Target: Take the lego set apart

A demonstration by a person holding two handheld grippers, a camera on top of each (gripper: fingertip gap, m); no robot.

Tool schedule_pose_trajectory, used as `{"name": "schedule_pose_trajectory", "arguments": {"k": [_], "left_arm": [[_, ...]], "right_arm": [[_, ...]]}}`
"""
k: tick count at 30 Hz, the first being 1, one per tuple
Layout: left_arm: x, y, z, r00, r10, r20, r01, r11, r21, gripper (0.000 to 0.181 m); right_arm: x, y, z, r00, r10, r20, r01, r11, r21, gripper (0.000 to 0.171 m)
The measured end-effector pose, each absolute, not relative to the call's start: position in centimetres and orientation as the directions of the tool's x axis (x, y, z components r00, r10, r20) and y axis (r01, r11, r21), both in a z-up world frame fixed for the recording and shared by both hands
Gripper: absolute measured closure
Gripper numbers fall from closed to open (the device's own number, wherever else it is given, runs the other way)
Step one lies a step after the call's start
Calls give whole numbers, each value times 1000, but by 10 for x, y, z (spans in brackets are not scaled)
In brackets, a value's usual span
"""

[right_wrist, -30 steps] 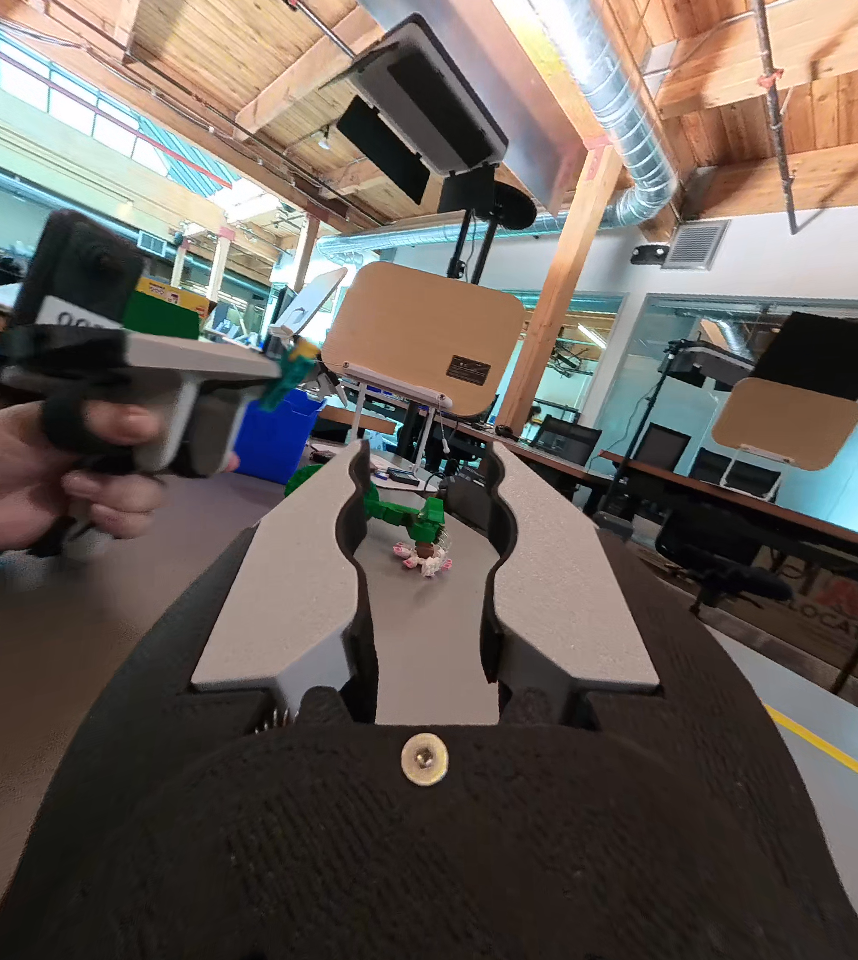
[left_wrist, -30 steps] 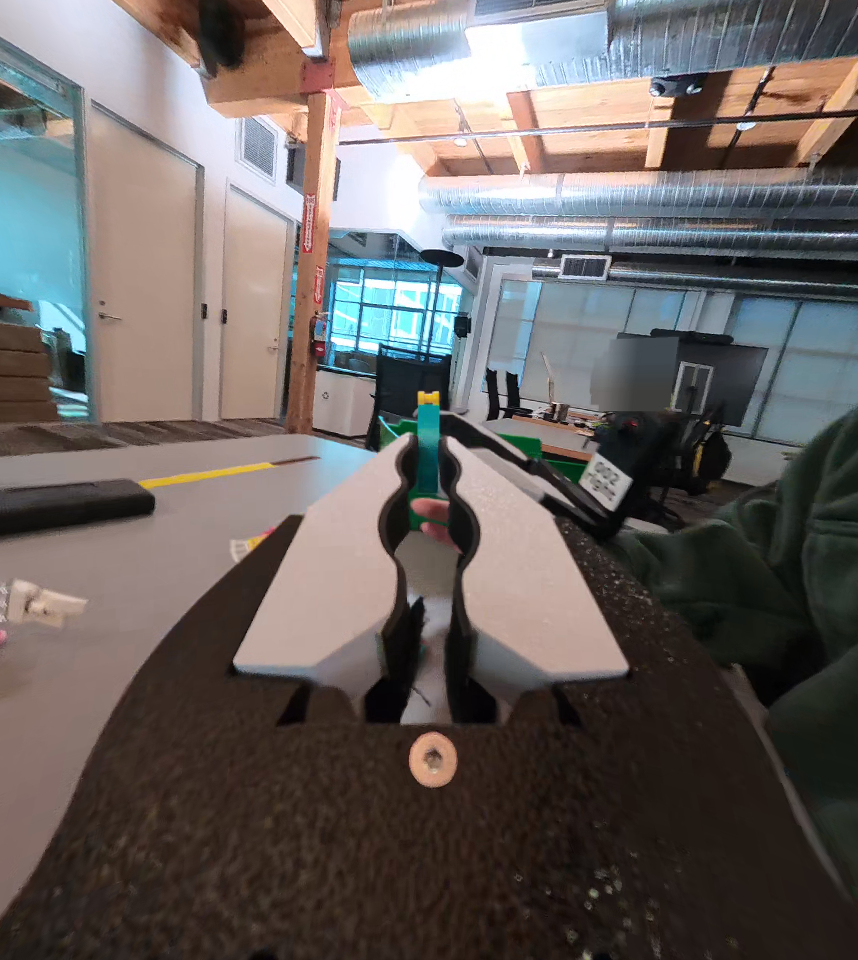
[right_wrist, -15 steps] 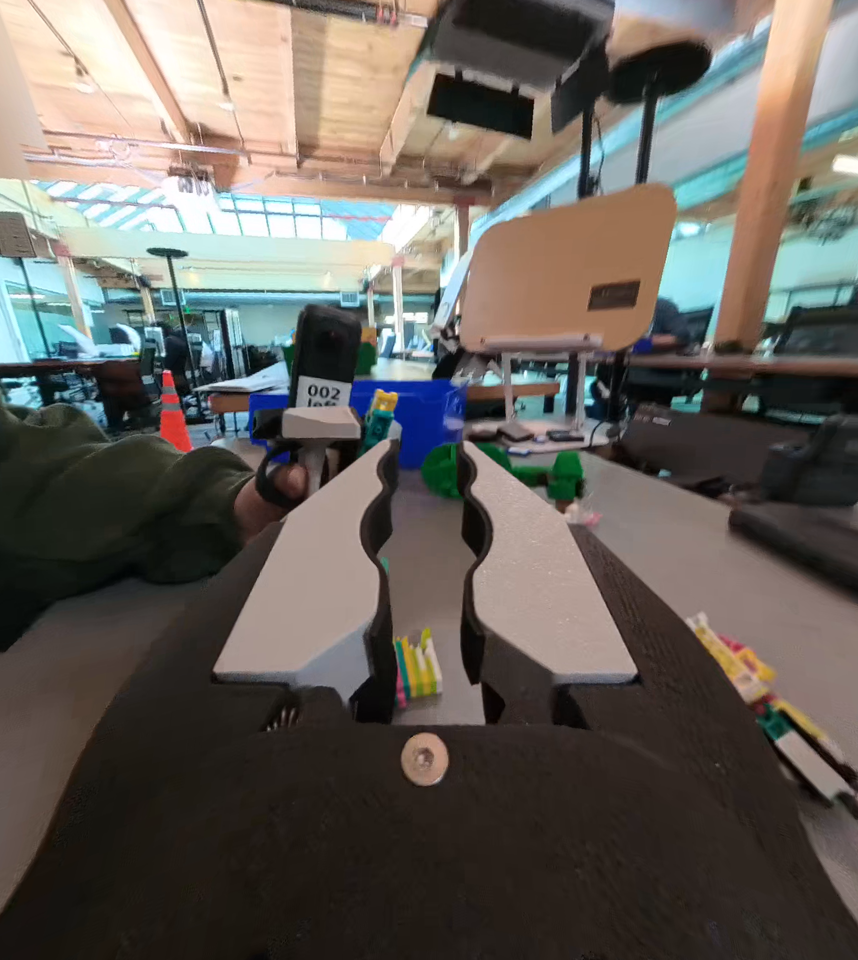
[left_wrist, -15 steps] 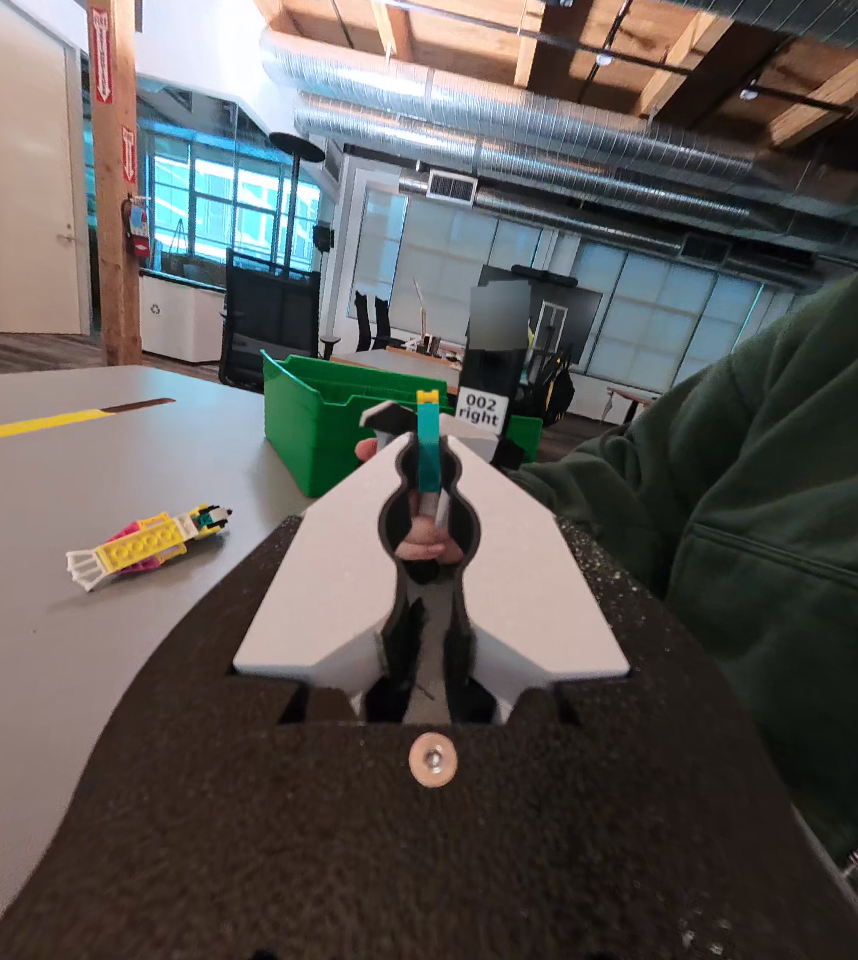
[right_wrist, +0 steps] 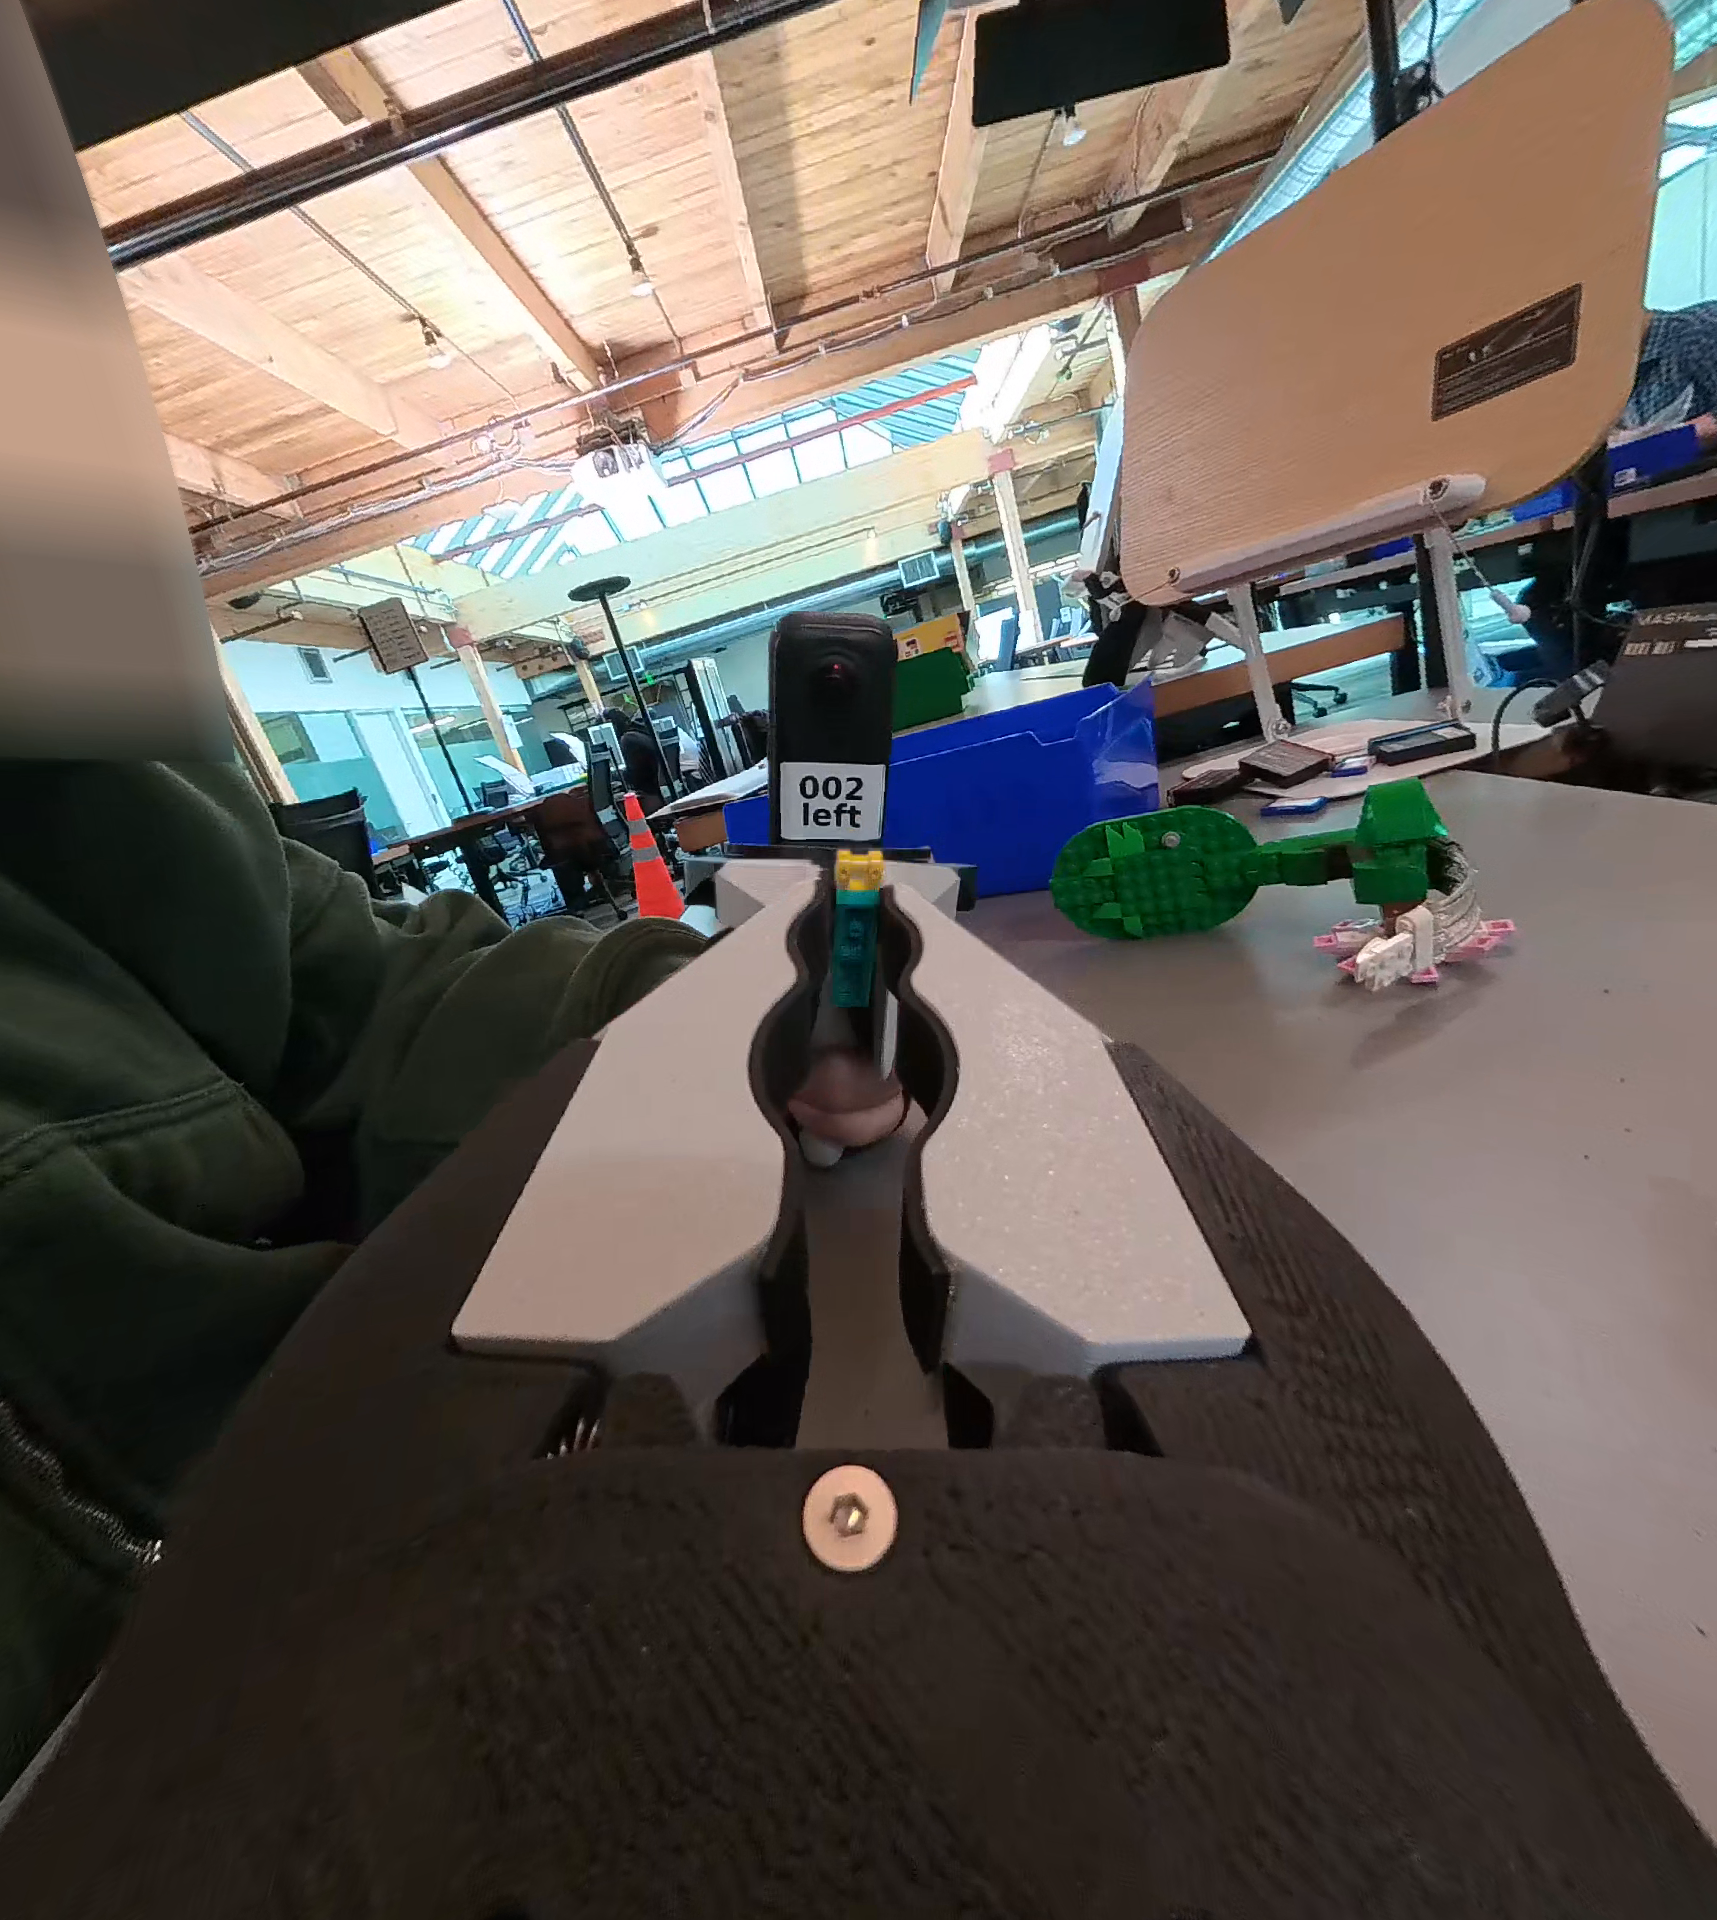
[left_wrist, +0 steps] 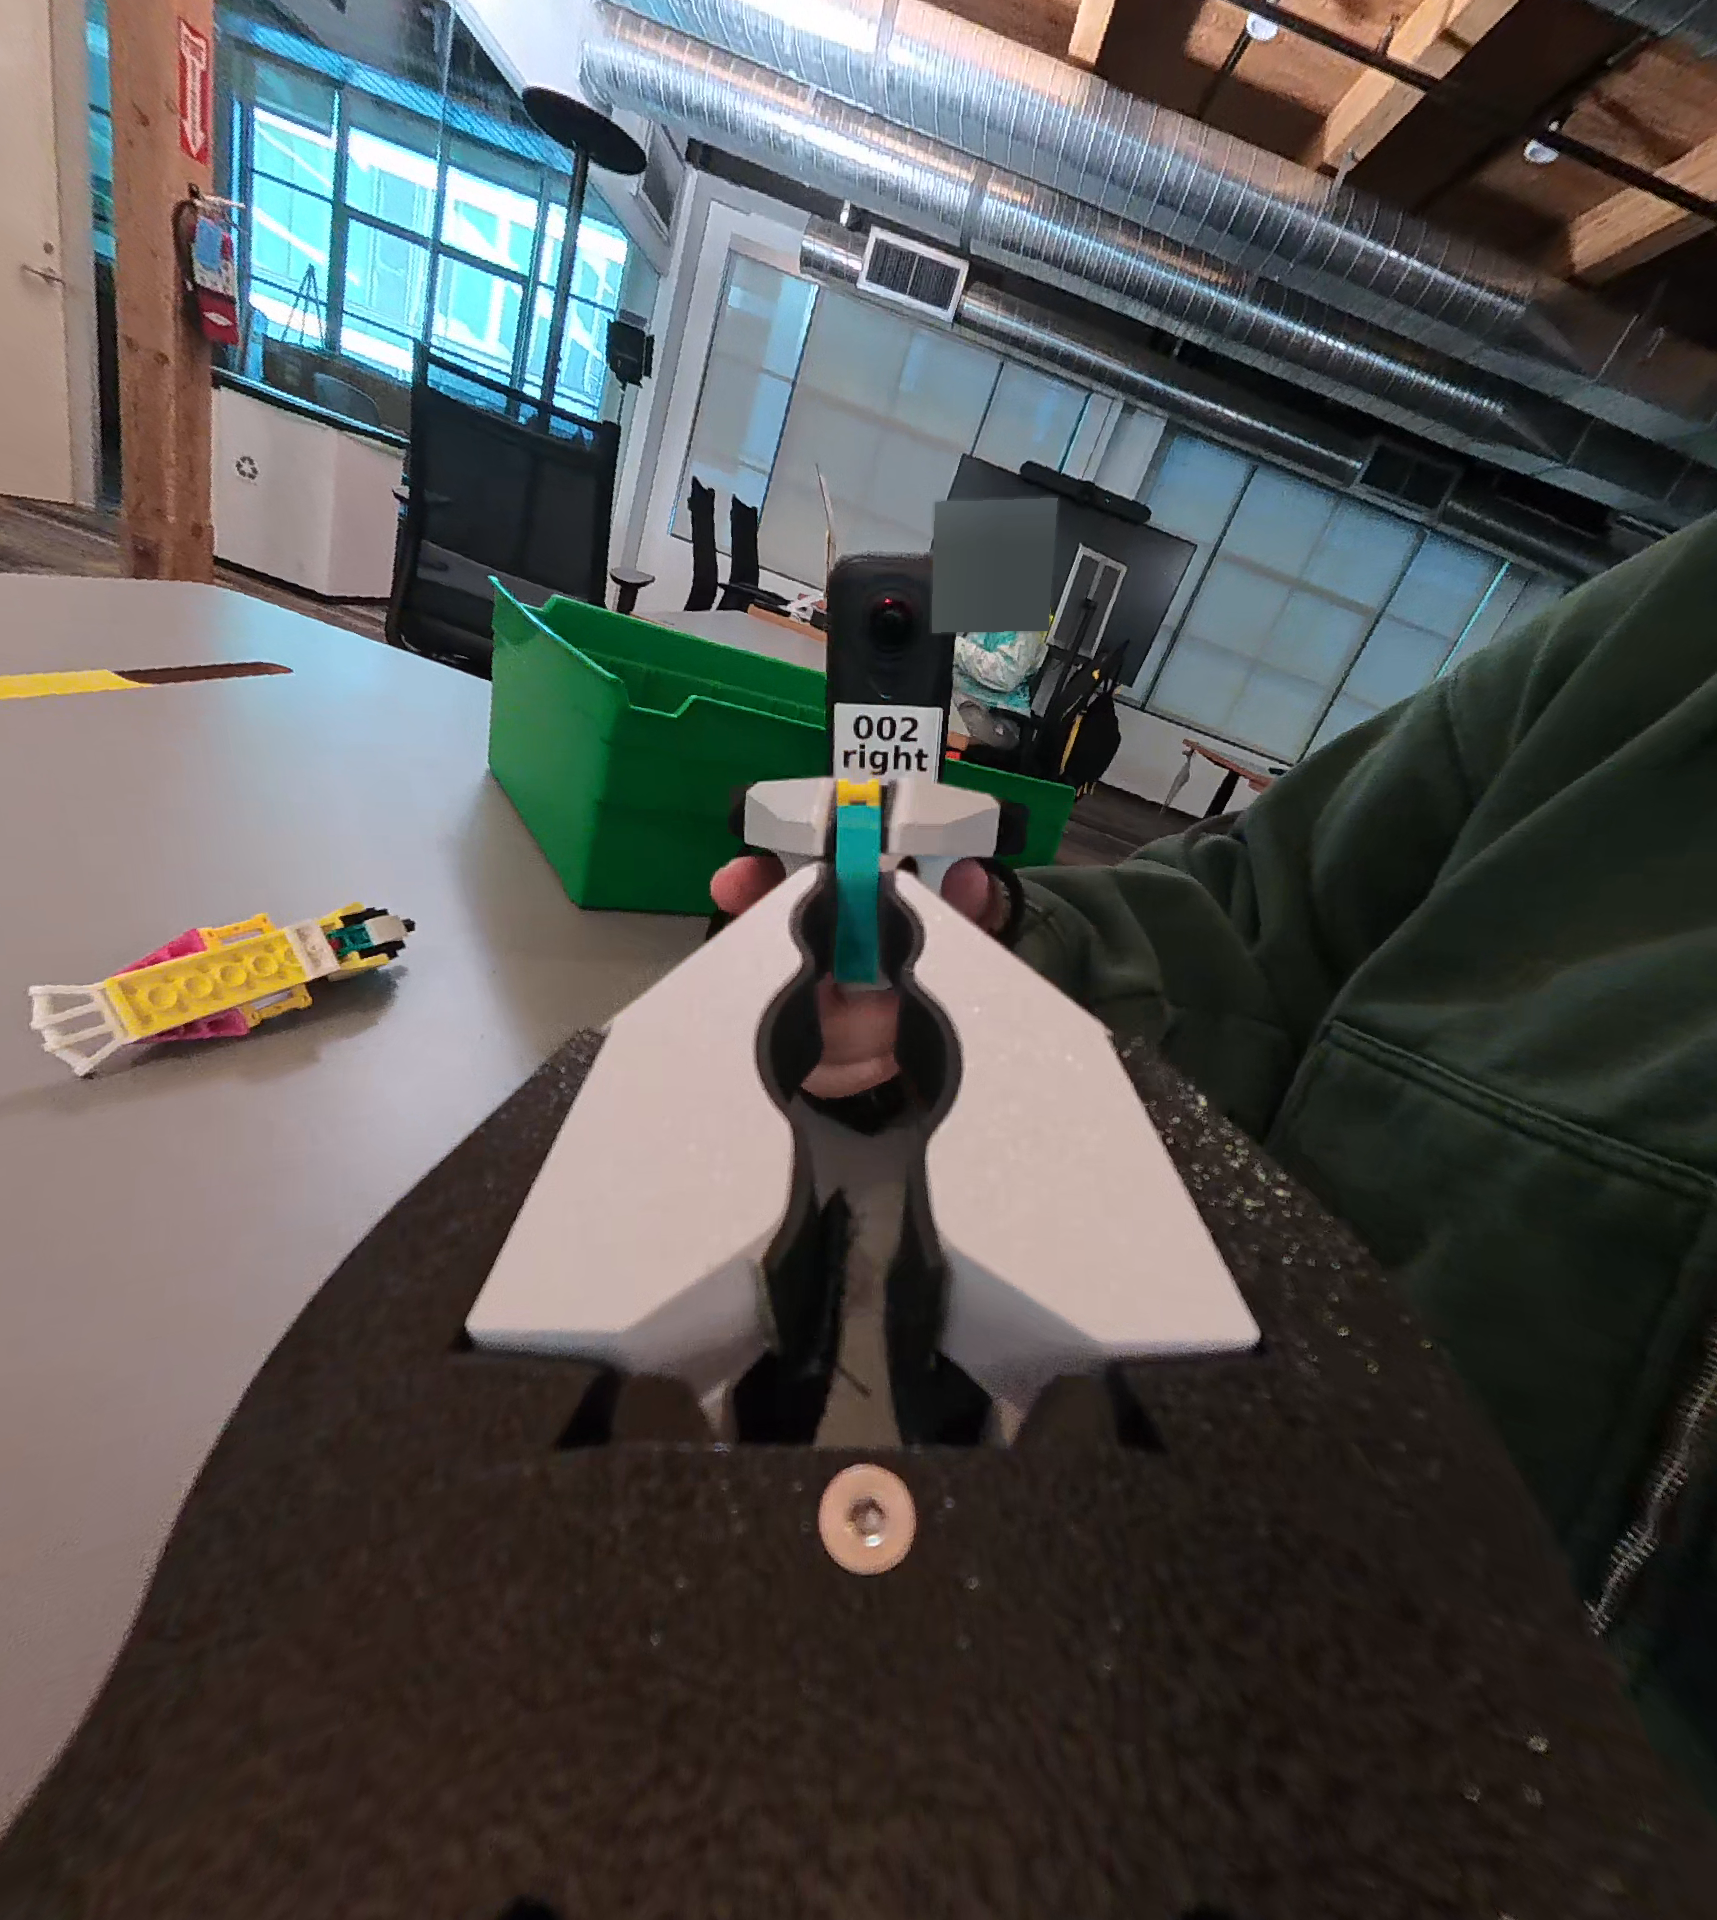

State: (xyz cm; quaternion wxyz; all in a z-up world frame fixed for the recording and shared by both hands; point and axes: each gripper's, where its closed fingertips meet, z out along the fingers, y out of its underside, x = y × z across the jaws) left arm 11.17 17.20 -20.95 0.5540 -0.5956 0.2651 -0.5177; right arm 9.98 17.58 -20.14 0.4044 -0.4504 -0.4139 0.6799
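A thin teal lego piece (left_wrist: 854, 925) with a yellow cap (left_wrist: 859, 792) is held upright in the air between the two grippers, which face each other tip to tip. My left gripper (left_wrist: 854, 883) is shut on its near side. My right gripper (right_wrist: 852, 904) is shut on the same teal piece (right_wrist: 852, 956) from the opposite side. In the left wrist view the right gripper (left_wrist: 869, 821) shows beyond the piece, in a hand. A yellow, pink and white lego assembly (left_wrist: 210, 982) lies on the grey table (left_wrist: 158, 831) to the left.
A green bin (left_wrist: 646, 769) stands behind the grippers. A green lego plate model (right_wrist: 1155, 878) and pink-white pieces (right_wrist: 1405, 940) lie at the right, before a blue bin (right_wrist: 1020, 790) and a wooden board on a stand (right_wrist: 1373, 312). A green sleeve (left_wrist: 1456, 987) is close by. Left and right tips are no more than a few centimetres apart.
The two grippers have swung round to face each other. The right gripper, open before, has closed on the teal piece that the left gripper was holding.
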Motion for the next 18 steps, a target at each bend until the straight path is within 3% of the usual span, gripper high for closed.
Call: {"name": "schedule_pose_trajectory", "arguments": {"k": [6,18], "left_arm": [[104,175,-202,296,-874,386,347,-278,-896,176],[110,171,-206,292,-880,375,307,-285,-908,176]], "right_arm": [[100,176,-202,-286,910,-302,-164,-357,-920,159],[100,175,-203,-295,904,-311,-134,-361,-923,166]]}}
